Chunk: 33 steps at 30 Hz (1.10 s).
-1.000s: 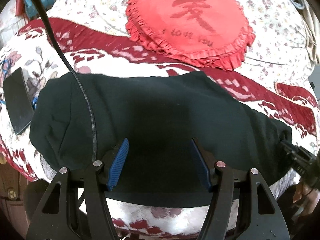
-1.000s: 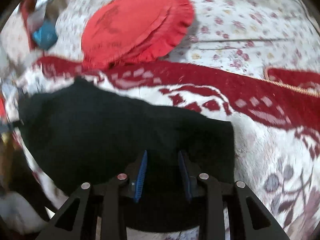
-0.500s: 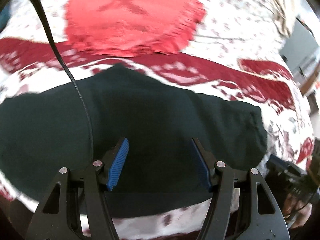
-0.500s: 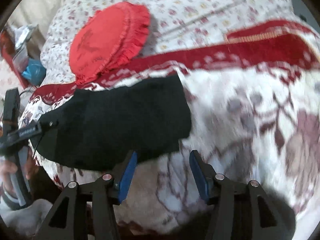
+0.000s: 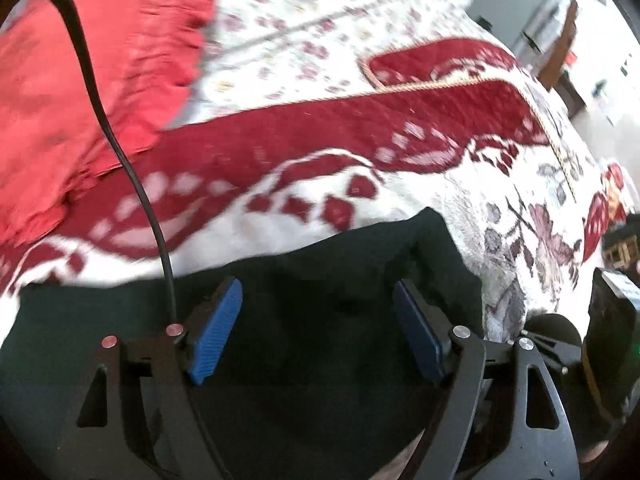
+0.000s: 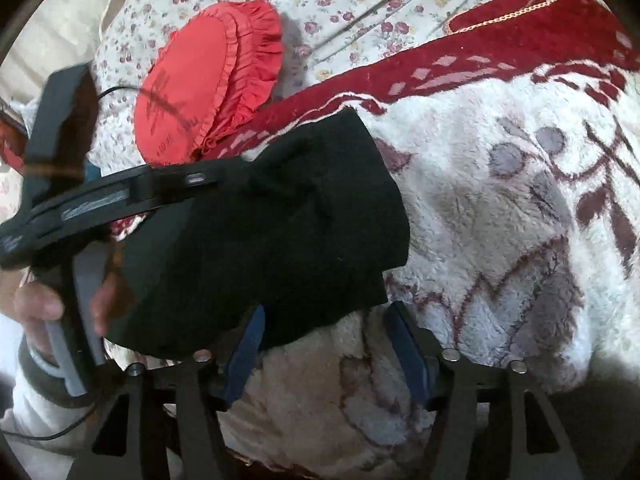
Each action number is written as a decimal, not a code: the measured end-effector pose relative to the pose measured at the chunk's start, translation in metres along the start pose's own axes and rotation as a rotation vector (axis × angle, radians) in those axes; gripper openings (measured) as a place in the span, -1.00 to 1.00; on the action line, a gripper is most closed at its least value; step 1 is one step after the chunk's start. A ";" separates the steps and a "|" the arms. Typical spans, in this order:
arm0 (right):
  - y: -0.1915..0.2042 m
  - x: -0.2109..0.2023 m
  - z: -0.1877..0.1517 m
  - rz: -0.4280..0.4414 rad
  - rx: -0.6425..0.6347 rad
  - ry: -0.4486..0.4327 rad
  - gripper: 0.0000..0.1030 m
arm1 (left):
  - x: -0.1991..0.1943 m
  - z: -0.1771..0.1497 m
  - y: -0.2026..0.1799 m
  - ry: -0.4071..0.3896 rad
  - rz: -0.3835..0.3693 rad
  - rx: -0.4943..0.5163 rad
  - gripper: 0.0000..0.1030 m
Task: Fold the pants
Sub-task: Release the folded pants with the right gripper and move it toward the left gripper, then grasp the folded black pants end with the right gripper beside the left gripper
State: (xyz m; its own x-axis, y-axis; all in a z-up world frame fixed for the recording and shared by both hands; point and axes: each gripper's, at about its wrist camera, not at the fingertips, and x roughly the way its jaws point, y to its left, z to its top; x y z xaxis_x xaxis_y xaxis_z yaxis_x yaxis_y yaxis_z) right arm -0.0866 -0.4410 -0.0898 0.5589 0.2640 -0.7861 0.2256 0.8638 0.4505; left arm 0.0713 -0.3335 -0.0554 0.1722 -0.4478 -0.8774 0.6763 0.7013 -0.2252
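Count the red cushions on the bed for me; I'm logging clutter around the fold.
1: a red ruffled cushion lies on the floral bedspread, beyond the black pants. More may sit out of view.

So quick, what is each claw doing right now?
Left claw: open, over the black pants, gripping nothing.
Right claw: open, empty, at the pants' edge above the blanket.

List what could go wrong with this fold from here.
1. Both the left gripper and right gripper are open, so the folded black pants could slump or unfold.
2. The black cable drapes over the pants and might snag.
3. The fluffy blanket may drag the fabric.
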 end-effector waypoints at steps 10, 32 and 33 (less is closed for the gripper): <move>-0.004 0.010 0.014 0.005 0.072 -0.159 -0.27 | 0.039 0.018 -0.019 0.012 -0.064 0.054 -0.04; 0.206 0.081 0.022 0.330 -0.399 0.133 0.25 | -0.134 -0.097 0.161 -0.179 0.110 -0.402 -0.16; 0.210 0.085 0.018 0.370 -0.395 0.181 0.25 | -0.135 -0.109 0.172 -0.168 0.119 -0.441 -0.16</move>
State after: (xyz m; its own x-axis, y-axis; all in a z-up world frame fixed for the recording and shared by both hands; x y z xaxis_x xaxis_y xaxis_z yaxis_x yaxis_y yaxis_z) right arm 0.0224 -0.2446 -0.0547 0.3906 0.6184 -0.6819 -0.2943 0.7858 0.5440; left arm 0.0866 -0.0923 -0.0218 0.3679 -0.4084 -0.8354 0.2829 0.9050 -0.3179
